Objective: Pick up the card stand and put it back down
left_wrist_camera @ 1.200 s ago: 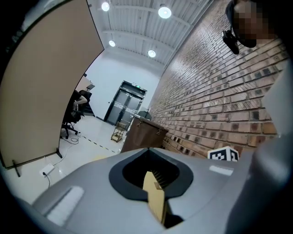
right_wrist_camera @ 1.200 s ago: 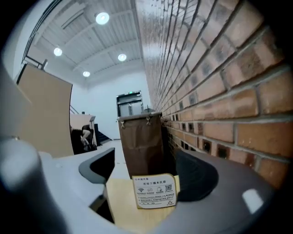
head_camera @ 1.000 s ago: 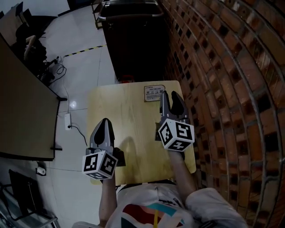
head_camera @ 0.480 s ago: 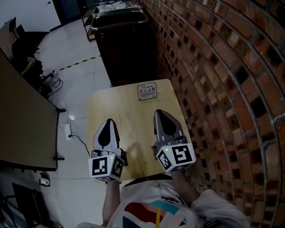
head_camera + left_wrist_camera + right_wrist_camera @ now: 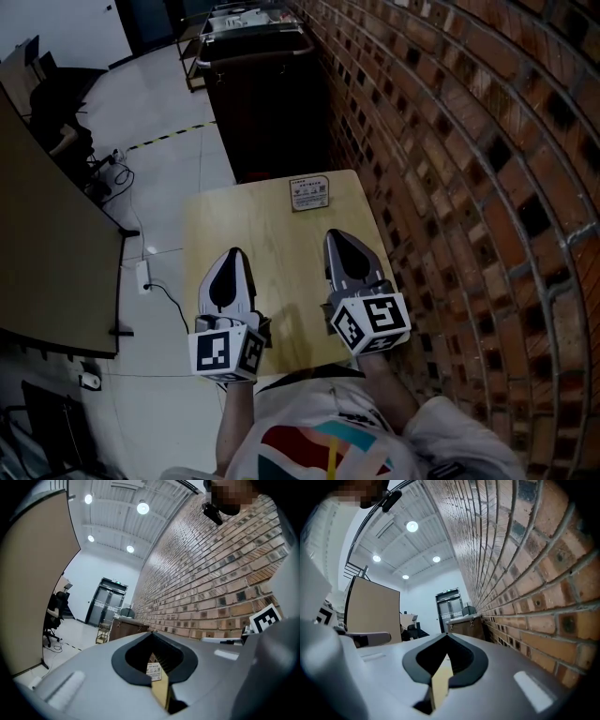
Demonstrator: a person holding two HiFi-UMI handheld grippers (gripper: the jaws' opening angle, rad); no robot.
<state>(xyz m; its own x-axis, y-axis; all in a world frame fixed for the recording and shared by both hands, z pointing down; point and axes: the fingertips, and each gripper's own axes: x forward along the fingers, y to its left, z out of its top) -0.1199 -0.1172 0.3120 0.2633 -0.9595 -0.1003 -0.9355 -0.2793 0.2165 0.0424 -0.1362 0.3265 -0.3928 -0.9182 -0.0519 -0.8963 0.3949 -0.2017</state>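
The card stand (image 5: 309,193), a small upright holder with a printed white card, stands at the far edge of the light wooden table (image 5: 272,234). Both grippers rest low over the near half of the table, well short of the stand. My left gripper (image 5: 232,253) is shut with nothing in it. My right gripper (image 5: 338,235) is shut too, also holding nothing. In the left gripper view the card stand (image 5: 153,671) shows small through the gap behind the closed tips of the left gripper (image 5: 151,634). The right gripper view shows the right gripper (image 5: 446,637) closed over bare table (image 5: 440,686).
A brick wall (image 5: 450,187) runs close along the table's right side. A dark cabinet (image 5: 267,94) stands just beyond the table's far edge. At left there is a tan partition (image 5: 47,244), and a power strip with its cable (image 5: 143,255) lies on the floor.
The right gripper has drawn back from beside the card stand toward the person and its jaws have closed. The stand stays at the far edge. The left gripper has barely moved.
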